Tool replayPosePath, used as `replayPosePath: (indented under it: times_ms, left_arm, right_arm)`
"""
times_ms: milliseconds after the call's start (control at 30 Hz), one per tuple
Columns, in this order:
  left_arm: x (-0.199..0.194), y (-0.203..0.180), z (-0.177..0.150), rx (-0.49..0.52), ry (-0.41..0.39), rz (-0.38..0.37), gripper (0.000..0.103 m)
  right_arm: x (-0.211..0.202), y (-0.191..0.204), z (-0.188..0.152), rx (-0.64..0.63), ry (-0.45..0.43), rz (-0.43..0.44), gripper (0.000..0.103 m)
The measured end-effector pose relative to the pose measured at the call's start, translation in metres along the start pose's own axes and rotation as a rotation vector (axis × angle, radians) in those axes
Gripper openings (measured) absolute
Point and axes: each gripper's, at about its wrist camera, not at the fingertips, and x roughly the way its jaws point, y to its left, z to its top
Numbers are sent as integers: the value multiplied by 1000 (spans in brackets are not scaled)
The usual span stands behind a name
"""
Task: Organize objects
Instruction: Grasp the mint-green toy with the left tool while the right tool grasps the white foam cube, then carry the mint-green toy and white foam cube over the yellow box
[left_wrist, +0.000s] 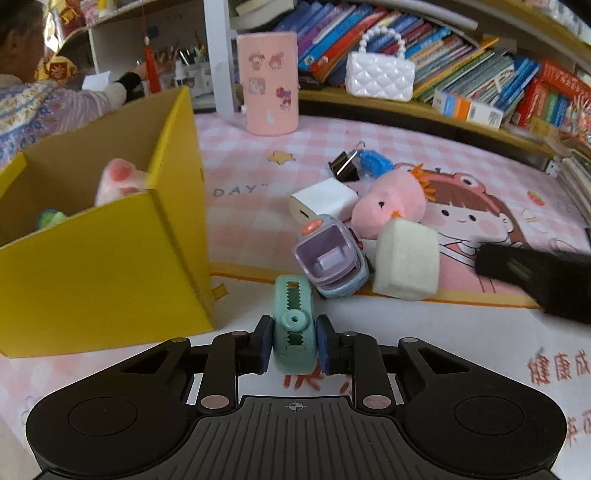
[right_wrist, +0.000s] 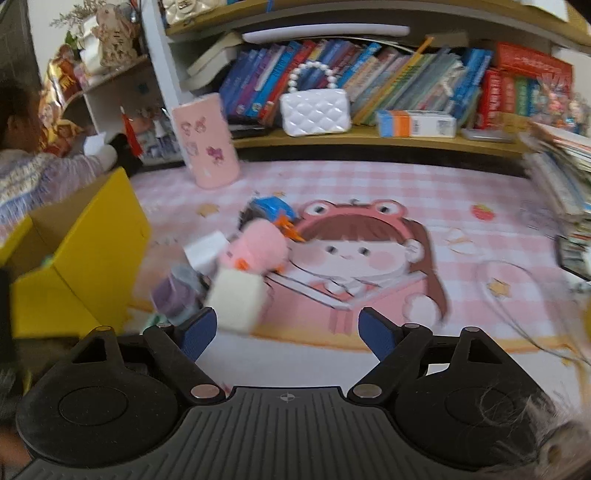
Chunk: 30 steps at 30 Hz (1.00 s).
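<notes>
The left gripper is pinching a mint toy clip; next, probably, carrying it left into the yellow box. The right gripper is hanging spread, empty.

We see soft, even daylight with faint shadows, strong fisheye bending at the edges, a fairly sharp left view and a motion-blurred right view.

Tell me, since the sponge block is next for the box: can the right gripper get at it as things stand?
Probably yes: the right gripper is open and empty, and the sponge block sits just beyond its left finger, its near face uncovered.
</notes>
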Motion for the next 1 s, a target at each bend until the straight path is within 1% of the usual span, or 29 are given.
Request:
replayPosePath:
  times_ms: [67, 133, 167, 233, 367, 433, 467, 533, 633, 733, 867, 1000]
  left_arm:
    - [-11, 6, -3, -15, 1, -3, 23]
    - [-18, 13, -6, -34, 8, -2, 23]
    - [-21, 16, -8, -42, 10, 0, 23]
    - [-26, 22, -11, -58, 12, 9, 23]
    - [-30, 30, -17, -71, 22, 18, 23]
    - [-32, 33, -19, -75, 21, 14, 23]
    - [-33, 35, -20, -77, 19, 12, 23]
    - [-36, 38, -20, -80, 12, 4, 23]
    - [-41, 41, -20, -81, -1, -15, 23]
    - [-47, 46, -21, -75, -18, -22, 23]
    - [-57, 56, -25, -77, -38, -19, 23]
    - [-65, 67, -33, -85, -42, -28, 23]
  right_arm:
    - [15, 7, 6, -8, 8, 22, 78]
    - [32, 12, 12, -2, 37, 35, 70]
    - [40, 13, 14, 12, 54, 39, 69]
    - [54, 14, 17, 48, 86, 40, 62]
    - [75, 15, 16, 97, 153, 57, 55]
    - [78, 14, 13, 116, 168, 78, 45]
    - [77, 13, 12, 127, 165, 84, 44]
    - [73, 12, 12, 134, 158, 86, 38]
    - [58, 10, 10, 154, 131, 64, 35]
    - [37, 10, 7, 149, 98, 36, 34]
    - [3, 20, -6, 93, 85, 24, 34]
    - [-18, 43, -25, -10, 84, 29, 33]
